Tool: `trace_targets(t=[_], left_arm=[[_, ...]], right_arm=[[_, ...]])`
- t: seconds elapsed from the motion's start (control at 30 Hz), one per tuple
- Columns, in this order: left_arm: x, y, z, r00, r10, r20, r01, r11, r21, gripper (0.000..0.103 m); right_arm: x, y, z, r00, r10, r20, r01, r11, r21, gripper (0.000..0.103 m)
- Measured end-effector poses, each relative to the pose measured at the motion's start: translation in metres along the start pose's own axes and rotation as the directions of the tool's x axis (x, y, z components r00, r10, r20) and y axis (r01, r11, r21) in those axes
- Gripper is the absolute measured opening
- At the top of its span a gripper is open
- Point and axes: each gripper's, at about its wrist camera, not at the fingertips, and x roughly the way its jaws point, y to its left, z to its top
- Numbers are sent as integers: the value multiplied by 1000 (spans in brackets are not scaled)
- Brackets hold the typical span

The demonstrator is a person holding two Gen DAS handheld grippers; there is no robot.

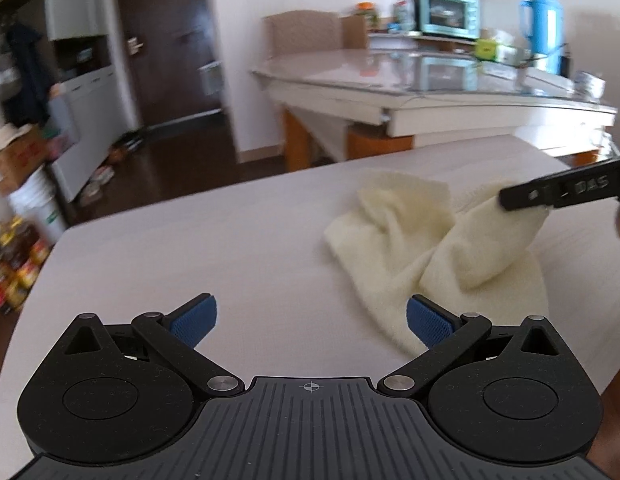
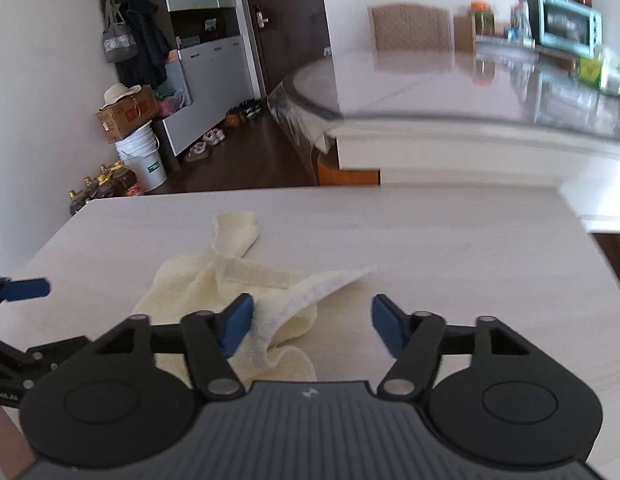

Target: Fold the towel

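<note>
Pale wooden table [image 1: 169, 240] in a lived-in room, seen from two wrist cameras. Nearest you, the left gripper [image 1: 312, 308] has its blue-padded fingers spread wide with nothing between them; it sits just left of the towel [image 1: 410, 248]. The right gripper [image 2: 312, 306] is spread wide too. It grips nothing, though a raised flap of the cloth leans against the inner face of its left finger pad [image 2: 235, 326].

The risk sits there: that flap is only propped up, not pinched, so pulling away or tilting would likely let it slump and add to the creases. Closing on it as it lies could catch a doubled layer rather than a single edge — a crooked fold would follow.

The towel is cream terry, rumpled in the middle of the table, with one end twisted away toward the far edge and its hemmed border turned over. It is neither spread flat nor squarely folded. Beyond it stands a glossy dining table [image 1: 390, 68].
</note>
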Motion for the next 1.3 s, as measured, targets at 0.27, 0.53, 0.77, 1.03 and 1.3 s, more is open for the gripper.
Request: trace_targets(t=[0.27,0.53,0.77,1.03,1.3], left_arm=[[36,7,33,997,-80,20,78,995,69,100],[77,-3,54,994,-107,-9,107,989,100,81],[94,-20,57,988,-146,-52,151,982,112,64],[111,-39,58,978,-185,-95,196,972,126,12],[93,-18,35,985,-149,-83,160,976,145,8]], right_arm=[[1,-11,-7,1000,9,-6,-9,1000,-2,4],[-5,-32,2,986,-151,72,153,988,-16,4],[5,-38,0,986,-163,46,165,986,-38,13],[-10,-43,-6,984,-167,62,167,986,4,28],[-15,-50,-8,990,-137,42,135,990,51,44]])
